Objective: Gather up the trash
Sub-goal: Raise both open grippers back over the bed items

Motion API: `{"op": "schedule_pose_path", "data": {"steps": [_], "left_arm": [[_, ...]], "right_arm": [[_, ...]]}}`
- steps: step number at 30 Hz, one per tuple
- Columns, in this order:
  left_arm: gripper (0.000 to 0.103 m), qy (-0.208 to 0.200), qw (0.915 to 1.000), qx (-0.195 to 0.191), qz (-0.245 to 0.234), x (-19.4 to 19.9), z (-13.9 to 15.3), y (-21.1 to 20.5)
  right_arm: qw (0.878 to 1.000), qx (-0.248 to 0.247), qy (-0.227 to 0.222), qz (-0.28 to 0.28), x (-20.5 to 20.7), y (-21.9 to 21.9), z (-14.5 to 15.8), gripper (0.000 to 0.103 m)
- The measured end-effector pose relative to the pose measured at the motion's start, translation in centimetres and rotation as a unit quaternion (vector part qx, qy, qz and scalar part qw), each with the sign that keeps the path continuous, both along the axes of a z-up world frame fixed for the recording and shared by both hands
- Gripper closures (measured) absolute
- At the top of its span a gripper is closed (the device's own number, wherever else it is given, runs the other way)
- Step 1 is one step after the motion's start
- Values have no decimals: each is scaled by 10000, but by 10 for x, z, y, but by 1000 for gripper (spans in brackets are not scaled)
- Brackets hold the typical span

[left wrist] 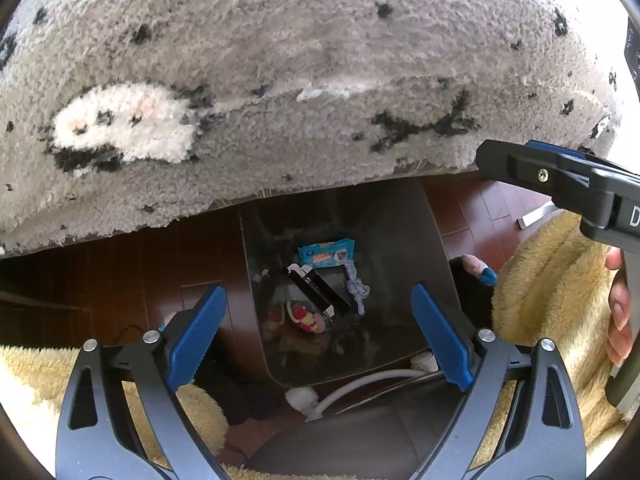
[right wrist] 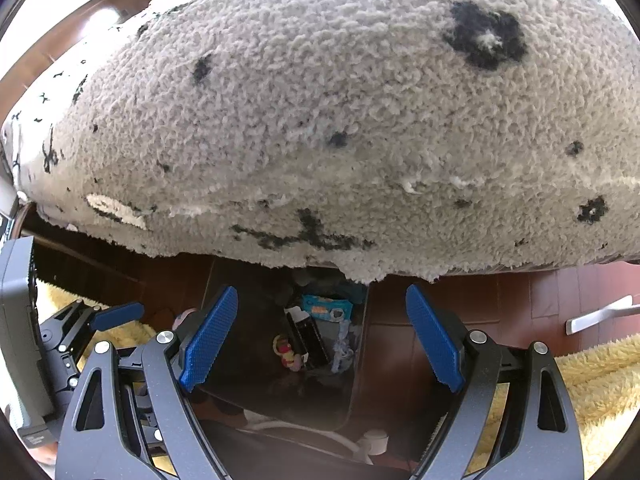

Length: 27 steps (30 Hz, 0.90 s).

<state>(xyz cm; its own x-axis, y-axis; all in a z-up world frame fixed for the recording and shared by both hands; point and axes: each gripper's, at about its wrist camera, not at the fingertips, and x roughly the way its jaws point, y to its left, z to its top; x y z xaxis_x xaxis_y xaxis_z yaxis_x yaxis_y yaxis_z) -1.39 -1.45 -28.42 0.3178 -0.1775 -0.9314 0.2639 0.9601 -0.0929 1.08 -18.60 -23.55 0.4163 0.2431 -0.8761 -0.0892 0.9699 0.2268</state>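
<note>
Rug edge (left wrist: 248,204) overhanging bin (left wrist: 400,240), left gripper (left wrist: 320,336) spread above, nothing gripped

Bright daylight whitens the far edges of the rug (left wrist: 304,40) in both views; the bin (left wrist: 352,240) below it sits in shadow; fisheye bending curves everything towards the dark corners

Only a single white letter "D" can be read, on the black body of the right gripper (left wrist: 568,184) at three o'clock; the print on the blue packet (left wrist: 326,255) is too small to read.
</note>
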Motion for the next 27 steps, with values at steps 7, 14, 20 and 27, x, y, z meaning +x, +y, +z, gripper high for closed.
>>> {"op": "schedule_pose_path", "data": {"steps": [7, 14, 20, 27], "left_arm": [[14, -464, 9986, -137, 227, -1, 38, 10], [14, -1043, 9944, -12, 148, 7, 92, 14], [14, -1524, 9883, -44, 104, 18, 139, 26], [14, -1972, 9794, 289, 326, 59, 175, 37]], "right_arm": [[9992, 200, -349, -73, -6, -10, 38, 16], [9948, 129, -1002, -82, 0, -27, 98, 16], [9891, -25, -1472, -80, 18, -45, 142, 15], [9858, -352, -1636, -159, 71, -59, 165, 15]]}}
